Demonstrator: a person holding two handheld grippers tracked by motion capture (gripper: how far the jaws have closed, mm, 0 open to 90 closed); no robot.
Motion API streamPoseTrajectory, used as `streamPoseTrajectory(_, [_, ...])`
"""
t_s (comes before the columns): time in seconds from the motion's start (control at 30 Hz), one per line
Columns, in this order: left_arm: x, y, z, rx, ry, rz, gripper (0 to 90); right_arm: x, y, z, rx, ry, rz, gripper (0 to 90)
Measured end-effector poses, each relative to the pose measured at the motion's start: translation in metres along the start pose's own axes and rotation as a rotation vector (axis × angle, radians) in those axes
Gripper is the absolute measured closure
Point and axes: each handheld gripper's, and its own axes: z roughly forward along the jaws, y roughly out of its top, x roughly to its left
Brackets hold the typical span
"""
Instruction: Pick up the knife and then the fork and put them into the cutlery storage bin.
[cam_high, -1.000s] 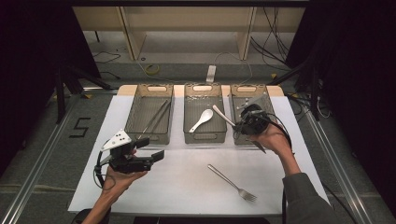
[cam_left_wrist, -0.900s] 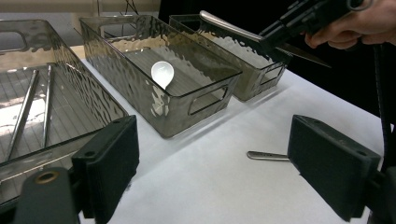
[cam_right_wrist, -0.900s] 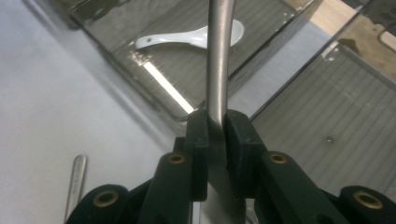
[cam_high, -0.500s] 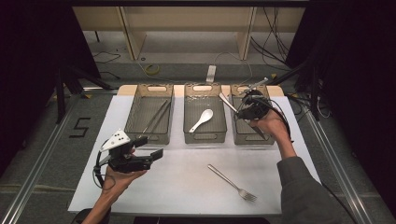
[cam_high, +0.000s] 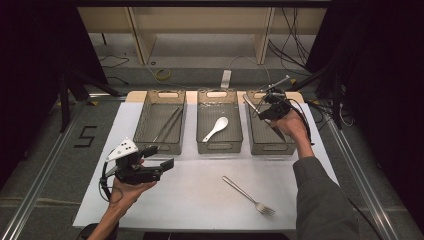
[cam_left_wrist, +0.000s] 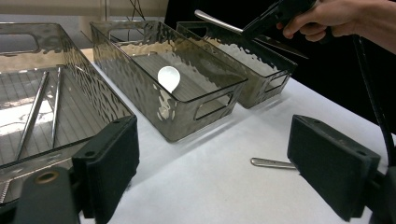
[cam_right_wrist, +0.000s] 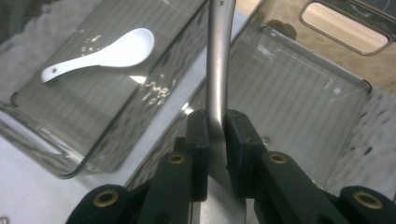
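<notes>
- High view: the right gripper (cam_high: 263, 106) holds a metal knife (cam_high: 251, 103) over the right bin (cam_high: 270, 143), near the table's (cam_high: 200, 200) far right corner.
- Left gripper view: the left gripper (cam_left_wrist: 212, 172) is wide open, holding nothing.
- Right gripper view: jaws pinch the knife (cam_right_wrist: 217, 70) tight.

right gripper (cam_high: 263, 107) with knife (cam_high: 252, 103) carried farther over right bin (cam_high: 270, 145)

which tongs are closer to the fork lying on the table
Left. The left tongs hover open just left of the fork, near the table's front. The right tongs, shut on a metal utensil, are farther back over the right bin.
</notes>
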Motion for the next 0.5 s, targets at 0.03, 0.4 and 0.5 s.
streamPoseTrajectory(0.03, [0.000,0.000,0.000,0.000,0.000,-0.001,16.2,-0.001,0.001,0.001,-0.001,-0.003,0.005,80.8])
streamPoseTrajectory(0.4, [0.001,0.000,0.000,-0.003,0.006,-0.002,16.2,-0.013,0.003,0.013,0.010,-0.037,0.081,80.7])
streamPoseTrajectory(0.5, [0.001,0.000,0.000,-0.002,0.006,-0.001,16.2,-0.015,0.003,0.017,0.012,-0.047,0.094,80.7])
